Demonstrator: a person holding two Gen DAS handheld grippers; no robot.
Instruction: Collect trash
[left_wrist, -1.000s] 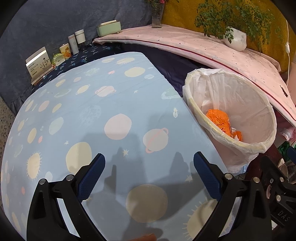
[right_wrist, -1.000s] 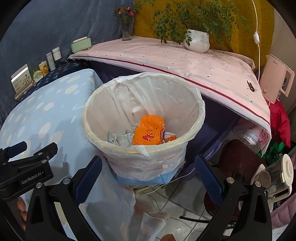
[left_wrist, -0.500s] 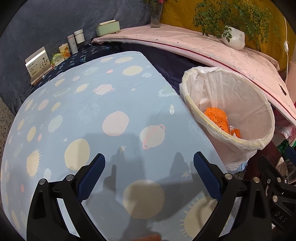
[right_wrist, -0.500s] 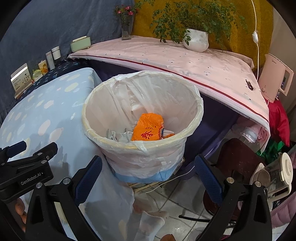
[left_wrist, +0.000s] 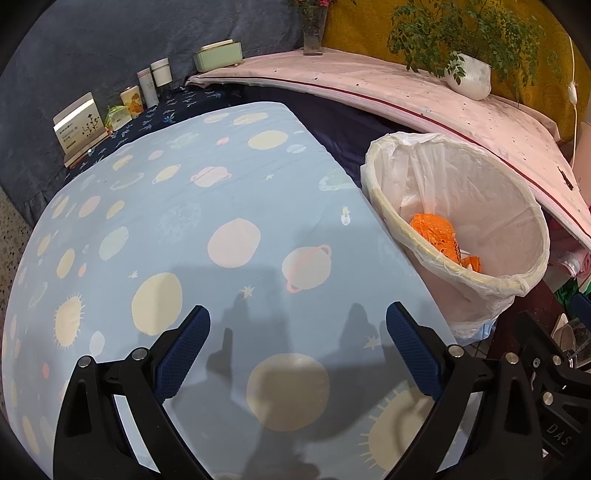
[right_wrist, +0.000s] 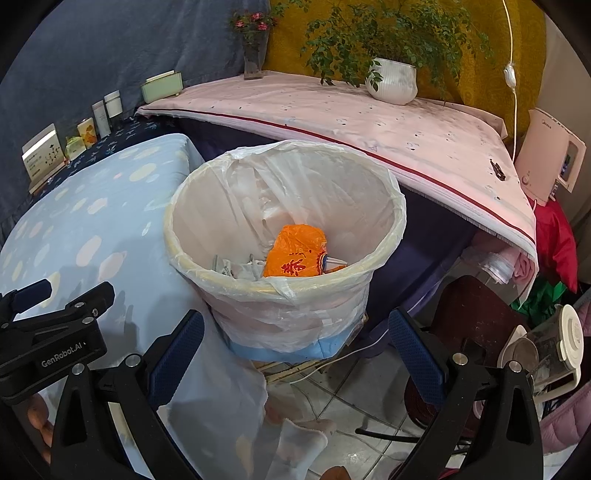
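A trash bin (right_wrist: 384, 229) lined with a clear plastic bag stands on the floor beside the table; it also shows in the left wrist view (left_wrist: 532, 221). Inside lie an orange wrapper (right_wrist: 295, 254) and some pale crumpled trash (right_wrist: 236, 267); the orange wrapper also shows in the left wrist view (left_wrist: 436, 232). My left gripper (left_wrist: 297, 343) is open and empty above the light blue planet-print tablecloth (left_wrist: 184, 221). My right gripper (right_wrist: 295, 345) is open and empty, in front of the bin and a little above its rim.
A pink-covered shelf (right_wrist: 351, 122) runs behind the bin, with a potted plant (right_wrist: 391, 85), a flower vase (right_wrist: 253, 59) and a green box (right_wrist: 162, 86). Small boxes and jars (left_wrist: 129, 99) line the table's far edge. A kettle (right_wrist: 546, 354) and cables lie on the floor at right.
The left gripper has drifted slightly, so the bin sits a little lower and further off in its view. The right gripper has pulled back a touch from the bin. Both stayed open.
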